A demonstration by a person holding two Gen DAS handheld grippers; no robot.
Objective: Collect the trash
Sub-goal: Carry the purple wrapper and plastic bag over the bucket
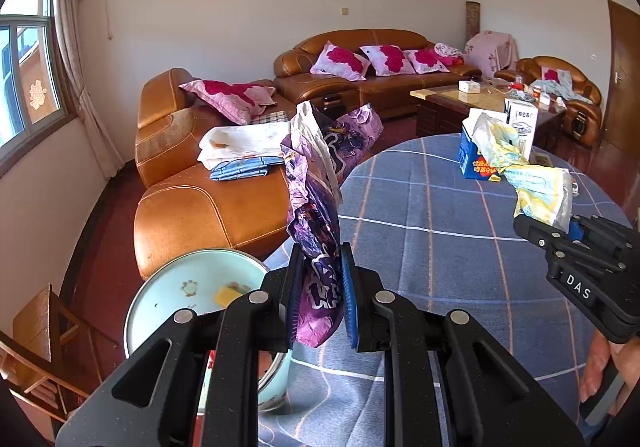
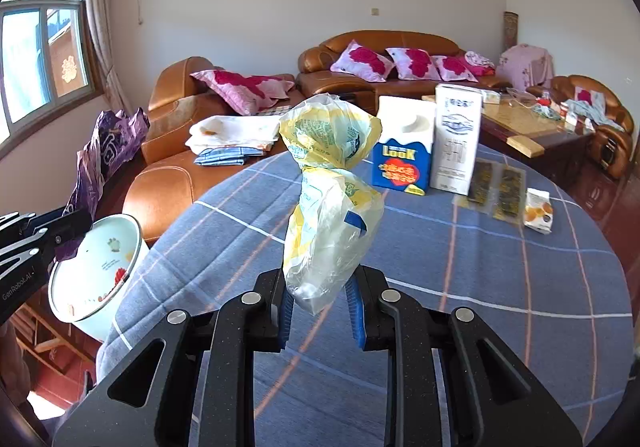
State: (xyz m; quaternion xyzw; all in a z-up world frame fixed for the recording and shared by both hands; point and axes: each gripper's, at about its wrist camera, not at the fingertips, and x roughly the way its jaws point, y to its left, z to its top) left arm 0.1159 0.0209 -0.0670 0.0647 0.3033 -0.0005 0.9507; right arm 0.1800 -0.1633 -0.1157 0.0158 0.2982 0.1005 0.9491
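My left gripper (image 1: 320, 295) is shut on a crumpled purple wrapper (image 1: 316, 207) and holds it upright above the table's left edge, just right of a pale blue bin (image 1: 168, 299). The wrapper also shows in the right wrist view (image 2: 104, 155), above the bin (image 2: 100, 267). My right gripper (image 2: 322, 307) is shut on a yellow and clear plastic bag (image 2: 332, 207), held above the blue checked tablecloth (image 2: 480, 267). The right gripper (image 1: 560, 231) and its bag (image 1: 540, 195) show in the left wrist view at the right.
On the table stand a blue and white carton (image 2: 404, 163), a tall white carton (image 2: 456, 139), two dark flat packets (image 2: 496, 187) and a small snack packet (image 2: 538, 211). Brown leather sofas (image 2: 180, 183) lie beyond. A wooden chair (image 1: 44, 339) stands by the bin.
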